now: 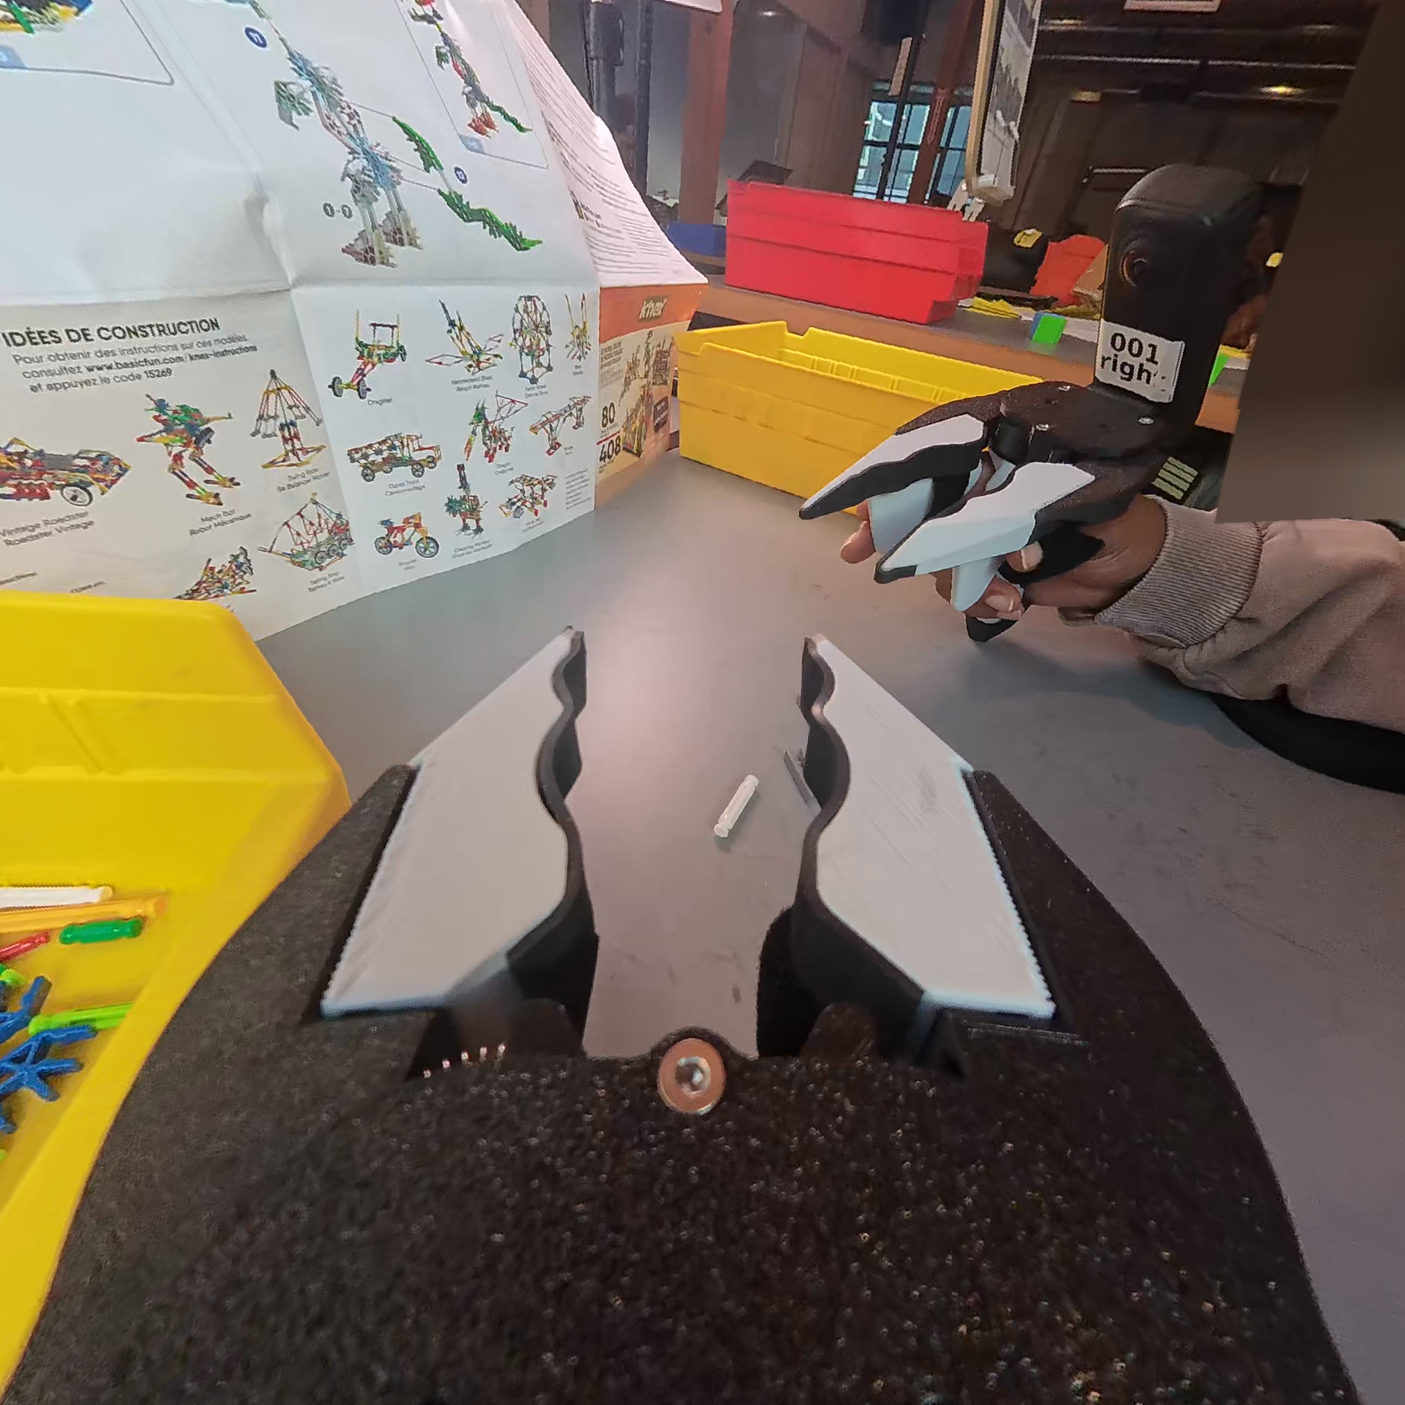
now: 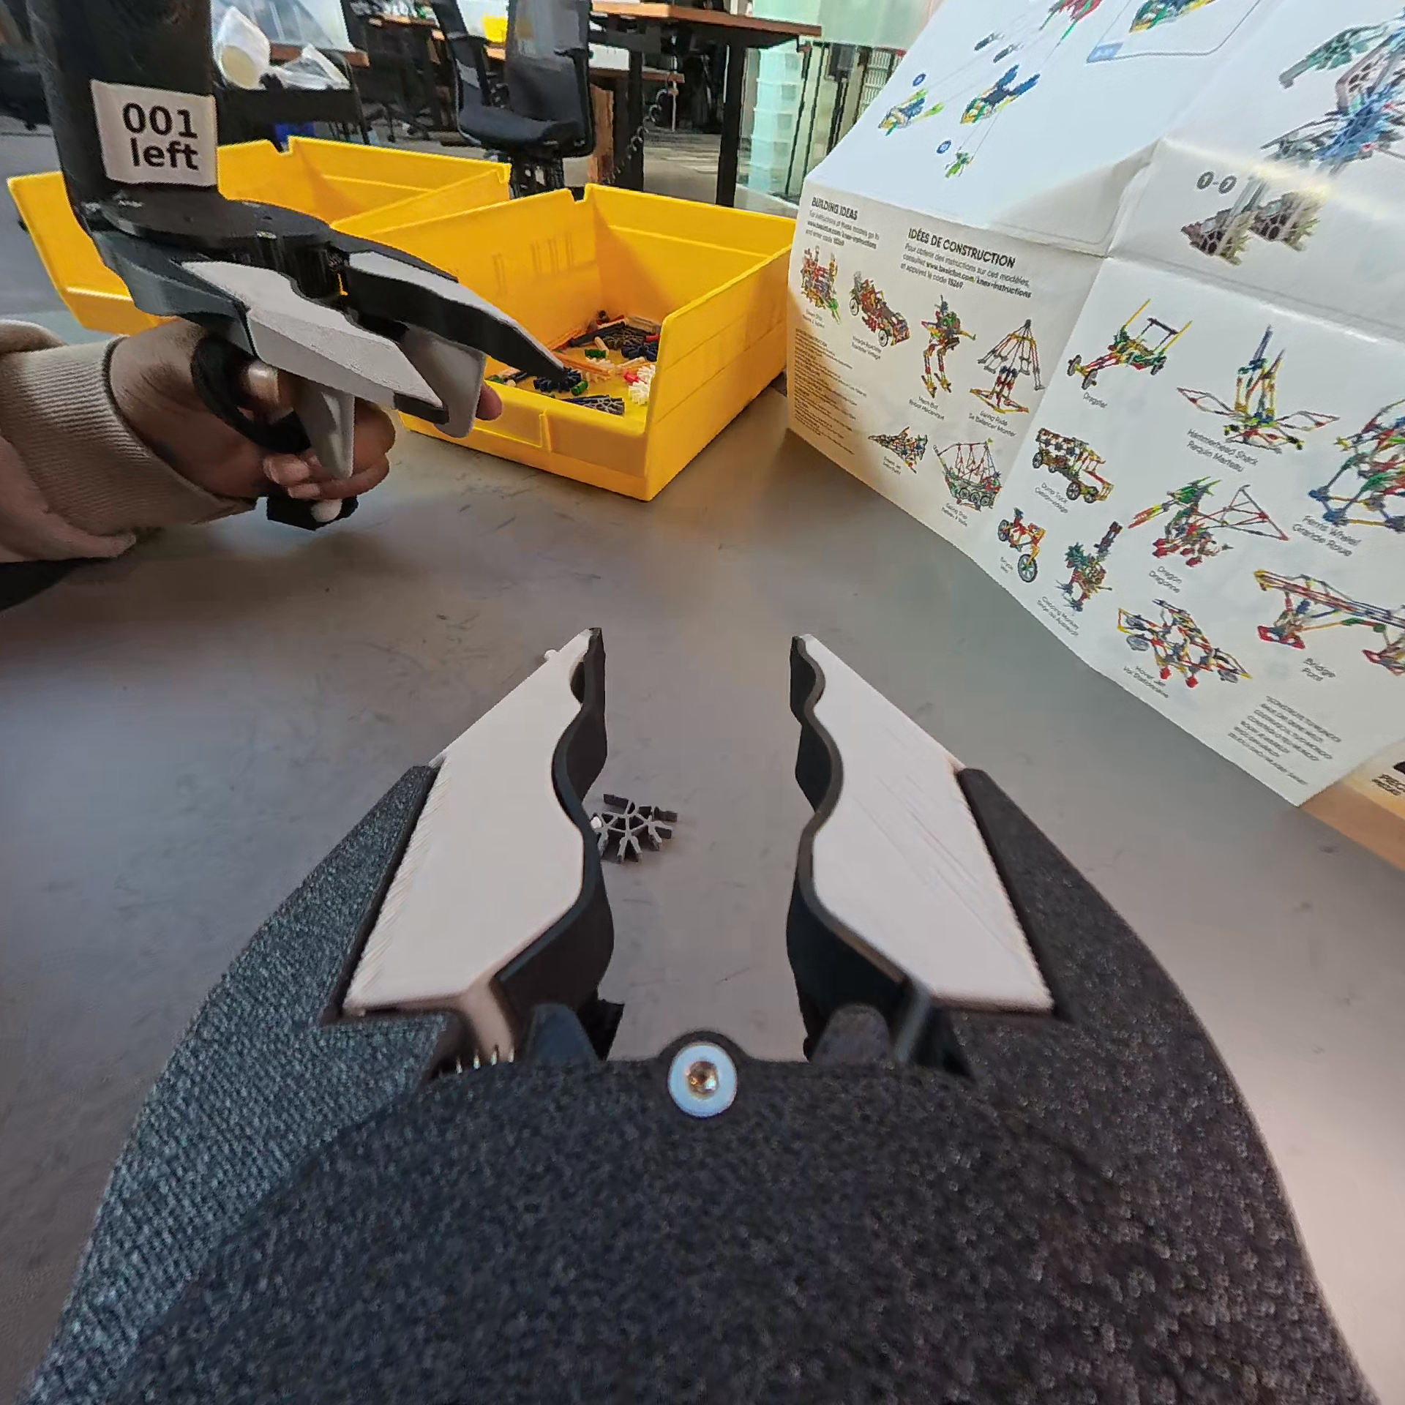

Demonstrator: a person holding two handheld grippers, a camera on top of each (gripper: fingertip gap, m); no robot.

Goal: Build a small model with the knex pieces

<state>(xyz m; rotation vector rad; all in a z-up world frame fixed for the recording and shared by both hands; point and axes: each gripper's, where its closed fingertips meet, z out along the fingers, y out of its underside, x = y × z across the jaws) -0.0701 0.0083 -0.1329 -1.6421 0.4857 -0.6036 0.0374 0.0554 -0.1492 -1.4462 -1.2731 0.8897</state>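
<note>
Grey tabletop (image 1: 684,547) showed between the spread jaws of the left gripper (image 1: 692,646), which held nothing. On that bare patch, between the two fingers and nearer the right-hand one, lay a small white rod (image 1: 735,806), untouched. The right gripper (image 2: 696,646) also stood with its jaws apart and empty; a dark snowflake-shaped connector (image 2: 632,827) lay flat on the table between its fingers, close against the left-hand one. Just left of the left gripper sat a yellow bin (image 1: 152,760) holding coloured rods and blue connectors. A folded white instruction sheet (image 1: 304,365) with building pictures stood propped behind it, against an orange box (image 1: 635,395). Farther off were another yellow bin (image 1: 798,395) and a red bin (image 1: 844,251). A hand in a beige sleeve (image 1: 1254,608) held the right gripper above the table.
</note>
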